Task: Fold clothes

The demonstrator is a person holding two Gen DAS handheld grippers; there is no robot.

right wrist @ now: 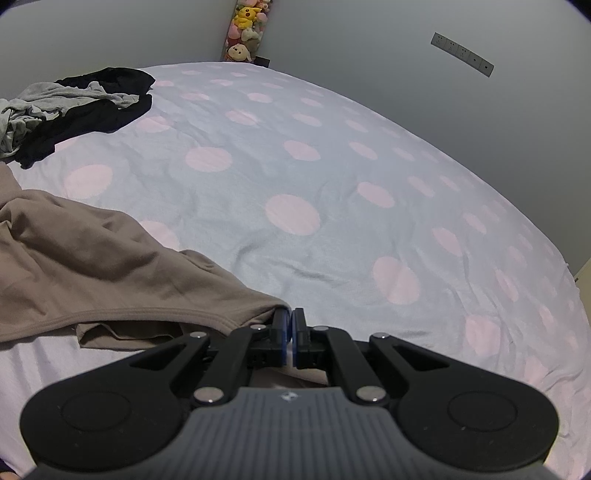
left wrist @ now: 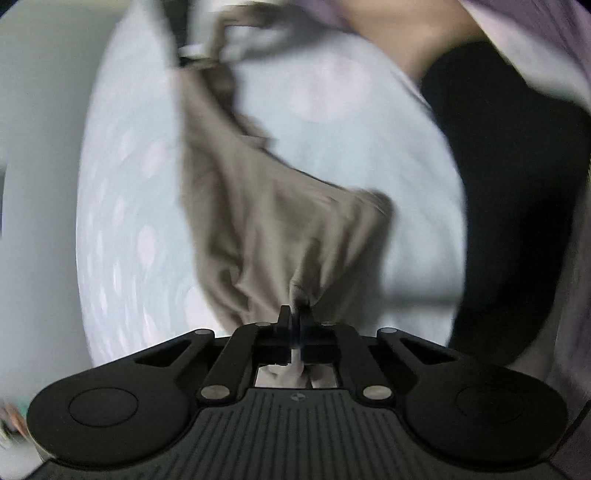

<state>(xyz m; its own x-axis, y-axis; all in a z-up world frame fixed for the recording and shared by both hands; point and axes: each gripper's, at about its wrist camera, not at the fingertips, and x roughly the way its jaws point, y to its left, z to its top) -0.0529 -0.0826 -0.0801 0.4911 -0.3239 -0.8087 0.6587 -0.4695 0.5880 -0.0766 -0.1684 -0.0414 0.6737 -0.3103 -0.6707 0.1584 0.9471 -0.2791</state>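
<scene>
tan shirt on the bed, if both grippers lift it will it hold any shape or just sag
The tan shirt will probably sag: it already lies in soft folds and bunches where the left gripper pinches it. It looks thin and light, so the right gripper, shut on its hem, likely holds it. It may drag on the fuzzy dotted bedspread.

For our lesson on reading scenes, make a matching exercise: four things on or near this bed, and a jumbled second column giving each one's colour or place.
Things:
1. Tan garment
2. Bedsheet
3. Black and grey clothes
4. Plush toys

Descriptions:
A. Piled at the bed's far left
B. Pinched by both the left gripper and the right gripper
C. In a gap in the wall beyond the bed
D. Pale blue with pink dots

Pairs: 1-B, 2-D, 3-A, 4-C
</scene>
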